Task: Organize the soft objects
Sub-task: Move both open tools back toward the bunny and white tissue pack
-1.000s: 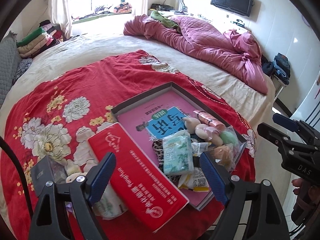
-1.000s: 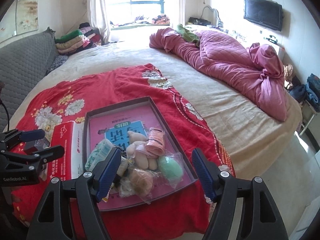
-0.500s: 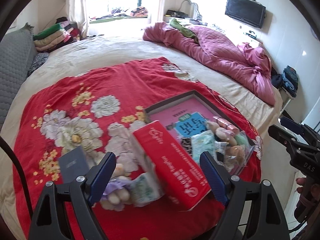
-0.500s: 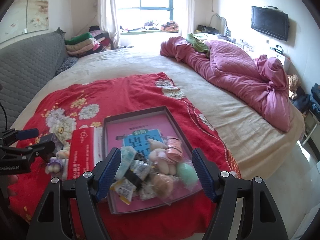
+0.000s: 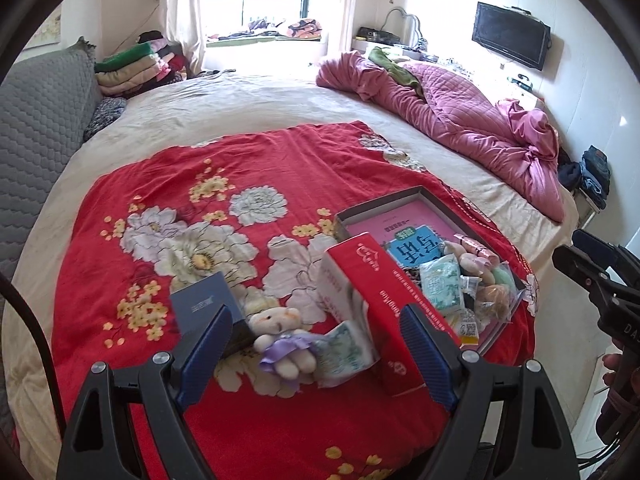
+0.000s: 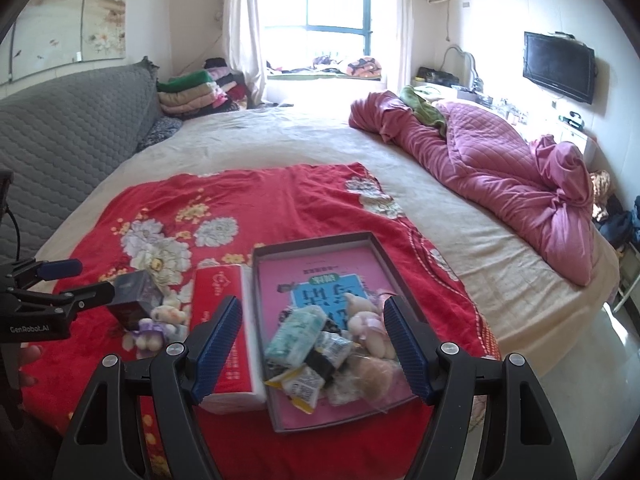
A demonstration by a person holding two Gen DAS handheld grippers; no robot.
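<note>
A small white teddy bear with a purple bow [image 5: 282,338] lies on the red floral blanket [image 5: 224,184], between a dark blue box [image 5: 206,308] and a green tissue pack [image 5: 346,350]. My left gripper [image 5: 316,354] is open and empty, just above and in front of the bear. A shallow dark tray [image 6: 316,242] holds a pink book, a green tissue pack [image 6: 296,334], plush toys [image 6: 366,320] and bagged soft items. My right gripper [image 6: 314,344] is open and empty above the tray's near end. The bear also shows in the right wrist view [image 6: 158,322].
A long red tissue box [image 5: 386,304] lies between the bear and the tray; it also shows in the right wrist view [image 6: 224,320]. A pink quilt [image 6: 500,172] is bunched at the bed's right side. A grey padded headboard [image 6: 68,128] runs along the left.
Both grippers have pulled back and swung left. The left view now centres on the bear and blue box instead of the tray. Both grippers stay open.
</note>
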